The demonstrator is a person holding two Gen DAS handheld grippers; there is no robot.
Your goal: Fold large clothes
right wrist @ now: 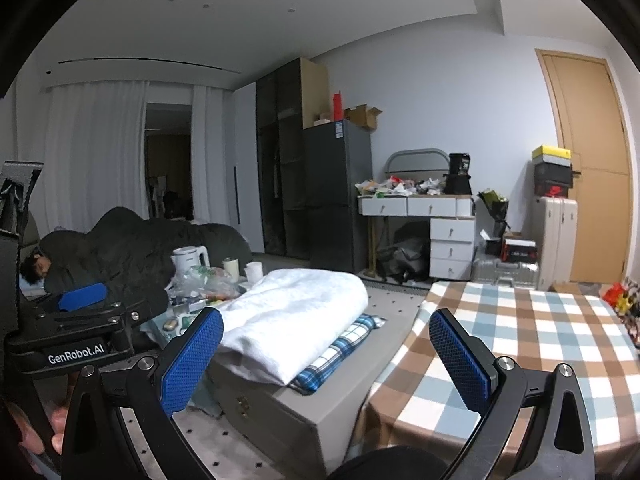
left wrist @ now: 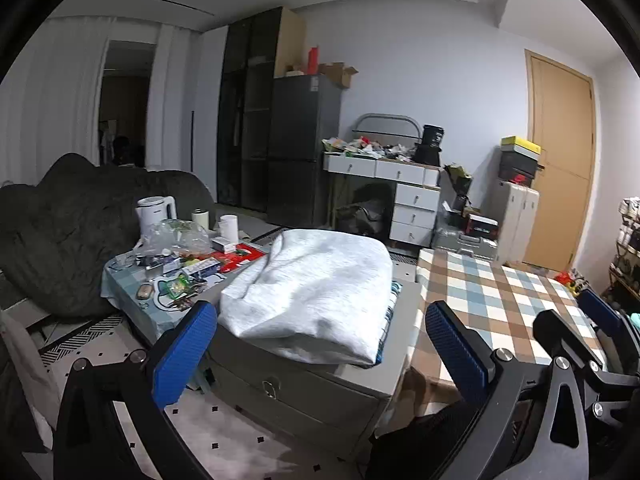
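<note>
Folded white fleece garment point(left wrist: 312, 296) is lying on blue plaid folded cloth point(right wrist: 340, 350) atop grey storage box point(left wrist: 320, 392); left gripper point(left wrist: 320, 344) and right gripper point(right wrist: 326, 354) are hovering, jaws wide, empty. Fold looking finished; checkered table point(right wrist: 520, 340) is sitting bare.

Left gripper point(left wrist: 320, 340): jaws standing wide apart, holding nothing, blue pads point(left wrist: 182, 354) framing the near view.
White garment point(left wrist: 316, 292): lying folded on a plaid cloth point(left wrist: 390, 312) atop the grey chest point(left wrist: 304, 392).
Checked table point(left wrist: 500, 300): sitting just right of the chest.
Right gripper point(left wrist: 592, 320): showing at the near right edge.
</note>
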